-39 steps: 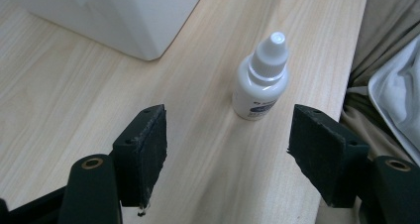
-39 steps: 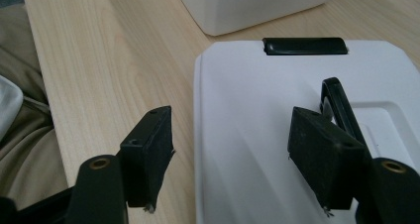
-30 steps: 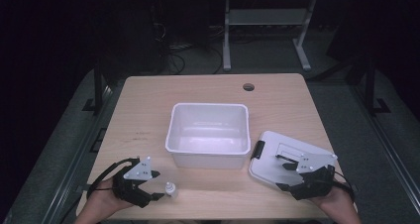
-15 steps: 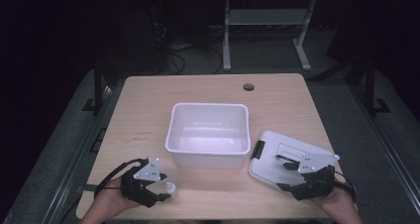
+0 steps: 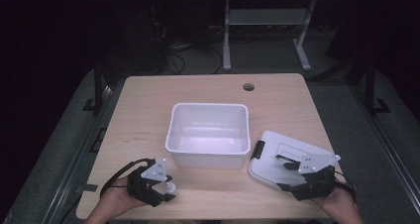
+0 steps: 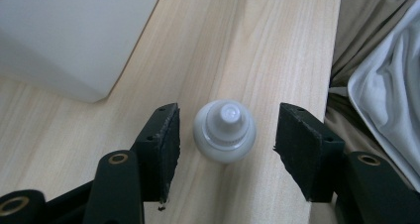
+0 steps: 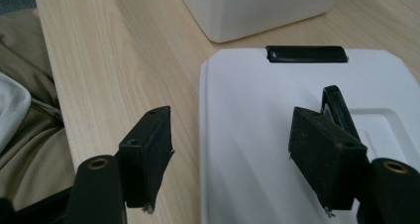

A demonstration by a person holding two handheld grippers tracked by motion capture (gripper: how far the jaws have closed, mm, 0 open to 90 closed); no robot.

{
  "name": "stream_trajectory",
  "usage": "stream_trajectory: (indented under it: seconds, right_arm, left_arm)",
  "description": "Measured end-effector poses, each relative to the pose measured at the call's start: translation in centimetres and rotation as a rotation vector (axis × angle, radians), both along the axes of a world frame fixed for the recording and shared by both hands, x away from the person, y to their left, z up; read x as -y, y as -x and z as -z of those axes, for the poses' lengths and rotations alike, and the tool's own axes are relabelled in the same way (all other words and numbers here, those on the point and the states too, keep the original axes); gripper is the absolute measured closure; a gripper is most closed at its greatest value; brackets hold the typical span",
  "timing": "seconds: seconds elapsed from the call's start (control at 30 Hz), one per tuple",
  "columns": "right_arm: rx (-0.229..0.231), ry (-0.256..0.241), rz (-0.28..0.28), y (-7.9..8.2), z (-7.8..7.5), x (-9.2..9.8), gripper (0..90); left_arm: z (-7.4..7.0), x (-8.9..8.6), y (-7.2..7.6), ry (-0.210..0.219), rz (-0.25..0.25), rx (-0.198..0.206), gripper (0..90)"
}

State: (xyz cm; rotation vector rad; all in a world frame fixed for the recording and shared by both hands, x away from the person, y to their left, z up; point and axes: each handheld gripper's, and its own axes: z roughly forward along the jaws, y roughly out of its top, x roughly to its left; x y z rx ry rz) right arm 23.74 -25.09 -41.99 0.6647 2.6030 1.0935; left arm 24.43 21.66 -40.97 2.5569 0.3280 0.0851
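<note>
- Surface [image 5: 148, 115]: pale wood, with a round hole [image 5: 248, 87] near its far edge.
- Bottle [image 6: 225, 131]: small, white, with a nozzle cap; stands upright on the surface near the front edge, left of centre. In the high view it shows at [image 5: 170, 187], just in front of the tub's near-left corner and apart from it.
- Left claw [image 6: 225, 147]: held low at the front-left of the surface [image 5: 166, 188]; jaws spread, one on each side of the bottle, with a gap at both sides, so neither pad touches it.
- Tub [image 5: 209, 135]: white, rectangular, open-topped; sits mid-surface. Its corner appears at the upper left of the left gripper view [image 6: 74, 35] and at the top of the right gripper view [image 7: 257, 8].
- Lid [image 5: 285, 157]: white, flat on the surface just right of the tub, turned at a slant; black latch [image 7: 306, 54] on the edge nearest the tub, a second black latch [image 7: 337, 107] beside the right jaw.
- Right claw [image 7: 230, 154]: at the front-right [image 5: 289, 172]; jaws spread and holding nothing, one over bare wood, the other over the lid, straddling the lid's near edge.
- Hands: left [image 5: 111, 201] and right [image 5: 341, 206] enter from the bottom edge, each gripping its tool.
</note>
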Motion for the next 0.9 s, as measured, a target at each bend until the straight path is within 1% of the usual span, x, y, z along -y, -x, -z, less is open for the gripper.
stream_trajectory:
  seconds: [0.23,0.3,0.47,0.9]
  right_arm:
    - [-0.002,-0.001,-0.002,0.03,-0.04,-0.1,32.5]
    - [-0.002,0.0,-0.002,0.03,-0.04,-0.11,32.5]
    - [0.0,-0.001,-0.004,0.03,-0.07,-0.03,32.4]
    - [0.001,-0.001,-0.008,0.04,-0.09,-0.02,32.3]
  left_arm:
    - [0.41,0.1,-0.24,-0.009,0.0,-0.013,44.7]
    - [0.45,0.13,-0.24,-0.009,-0.001,-0.013,45.9]
    - [0.67,0.26,-0.39,-0.026,0.004,-0.015,47.9]
    - [0.81,0.53,-0.51,-0.04,0.011,-0.021,54.8]
